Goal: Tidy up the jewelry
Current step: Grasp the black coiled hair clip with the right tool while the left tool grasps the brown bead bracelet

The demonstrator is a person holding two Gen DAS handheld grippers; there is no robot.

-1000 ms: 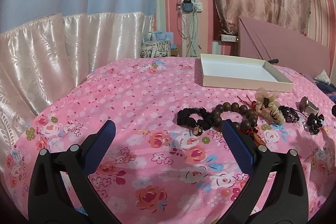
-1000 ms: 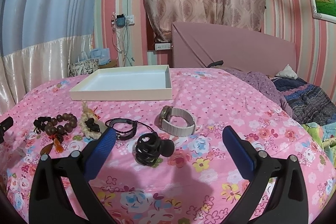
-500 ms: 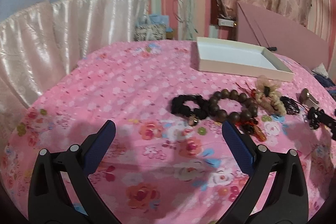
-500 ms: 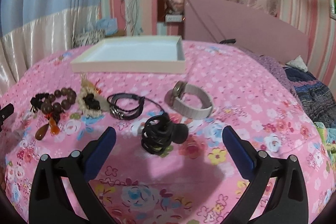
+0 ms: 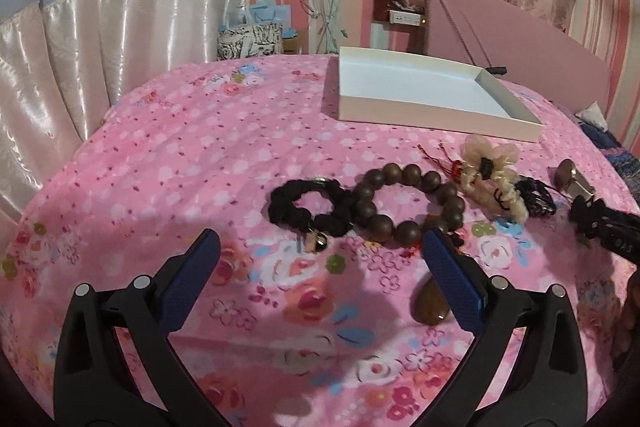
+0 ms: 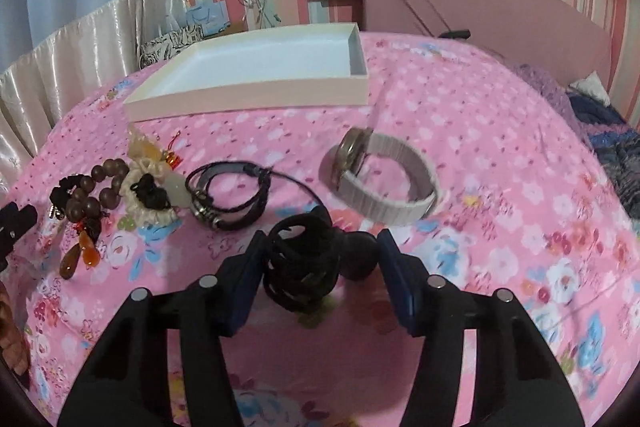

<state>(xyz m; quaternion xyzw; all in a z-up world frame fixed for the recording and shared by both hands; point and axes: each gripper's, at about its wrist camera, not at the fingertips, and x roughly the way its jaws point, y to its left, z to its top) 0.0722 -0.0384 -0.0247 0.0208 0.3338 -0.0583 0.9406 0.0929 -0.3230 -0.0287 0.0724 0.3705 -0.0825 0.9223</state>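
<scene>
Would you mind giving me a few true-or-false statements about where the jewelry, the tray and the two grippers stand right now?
1. The white tray has nothing in it. True.
2. The right gripper has its fingers on either side of the black hair tie bundle. True; whether they press on it cannot be told.
3. The watch lies inside the tray. False: it lies on the floral bedspread, in front of the tray.
4. The left gripper is clamped on the wooden bead bracelet. False: its jaws stand wide apart, holding nothing.
5. The black scrunchie touches the wooden bead bracelet. True.
</scene>
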